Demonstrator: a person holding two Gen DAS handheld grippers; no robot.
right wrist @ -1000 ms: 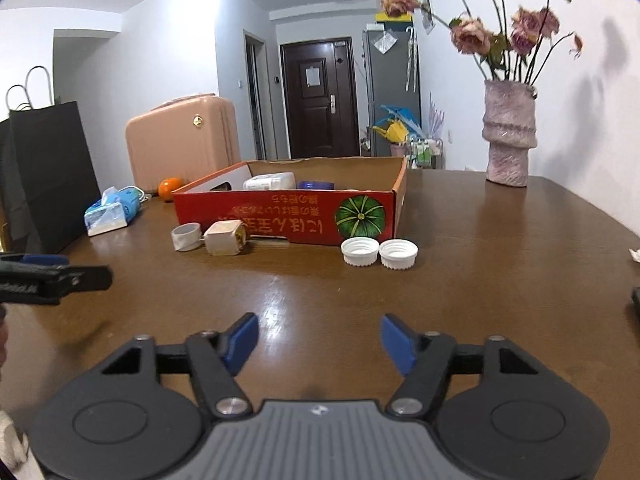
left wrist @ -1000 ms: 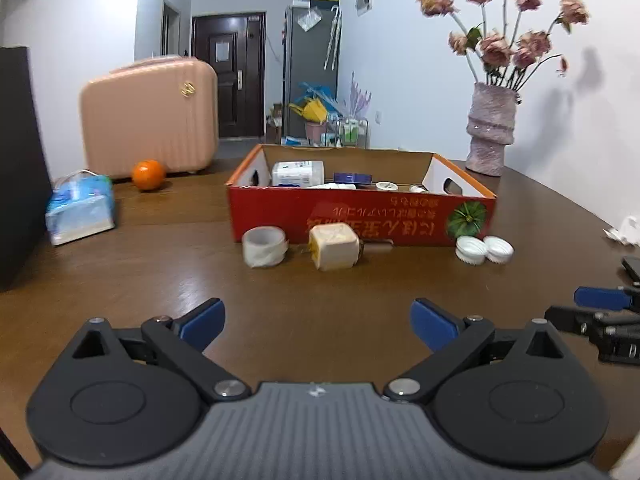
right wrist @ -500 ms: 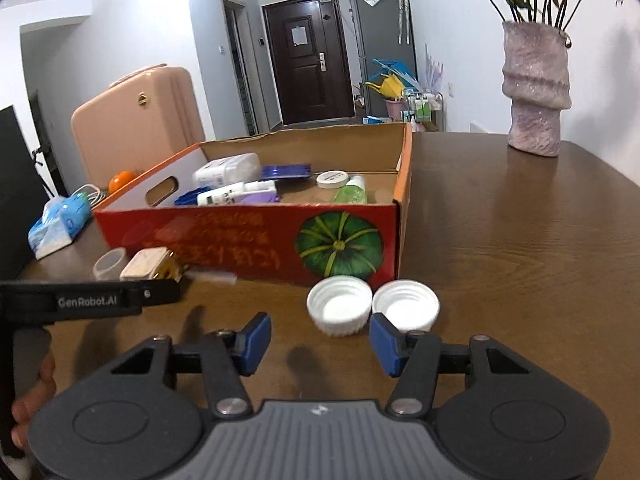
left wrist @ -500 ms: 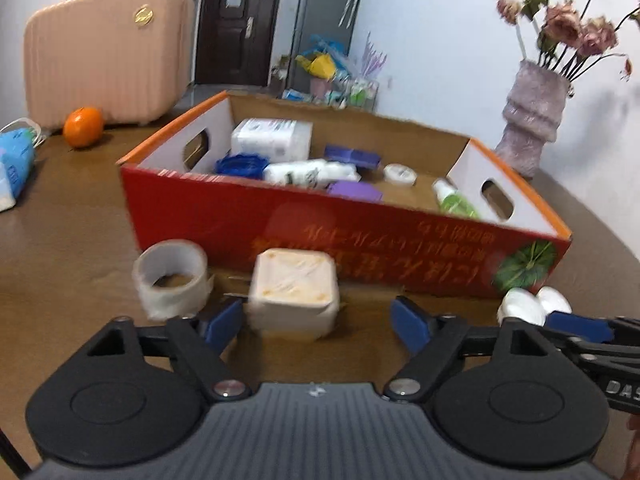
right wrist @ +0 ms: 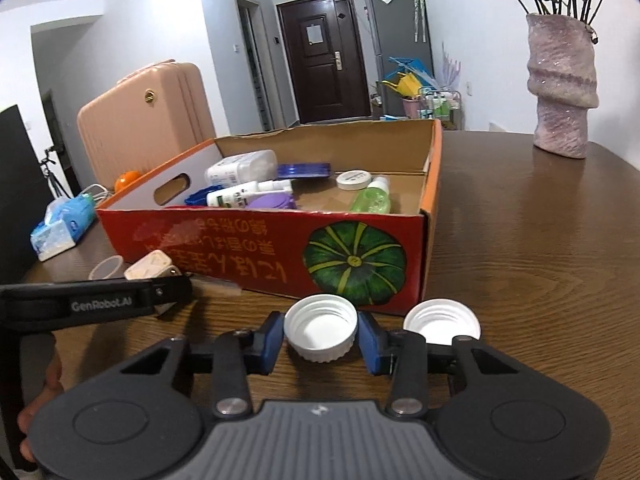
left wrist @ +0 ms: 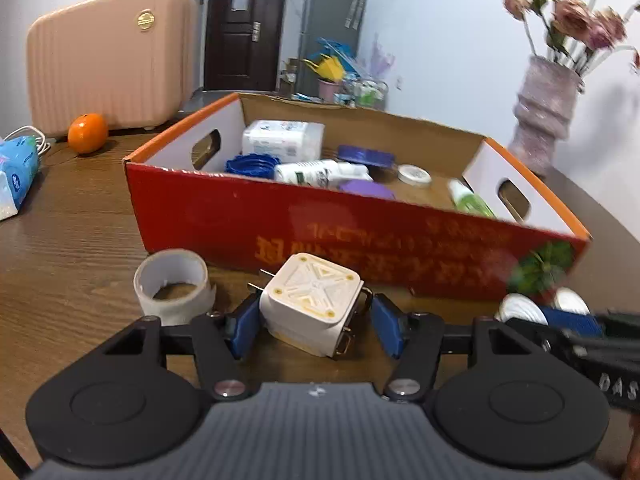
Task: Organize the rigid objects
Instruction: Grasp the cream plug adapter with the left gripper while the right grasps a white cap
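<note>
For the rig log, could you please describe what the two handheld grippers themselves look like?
Both look alike. The left gripper and right gripper each have a grey ribbed centre body, two matte black round-ended side housings, black linkage arms with silver pivot screws, and blue fingertip pads. Seen from the right wrist view, the left one's black side carries white "GenRobot.AI" lettering. No cables or sleeves are visible.

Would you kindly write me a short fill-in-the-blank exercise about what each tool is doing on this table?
1. The left tool straddles a white ____ with metal prongs.
2. The right tool straddles one of two white ____.
3. The roll of tape lies ____ the red box.
4. The box's front shows a green ____.

Missing words: plug; caps; outside; pumpkin
</note>
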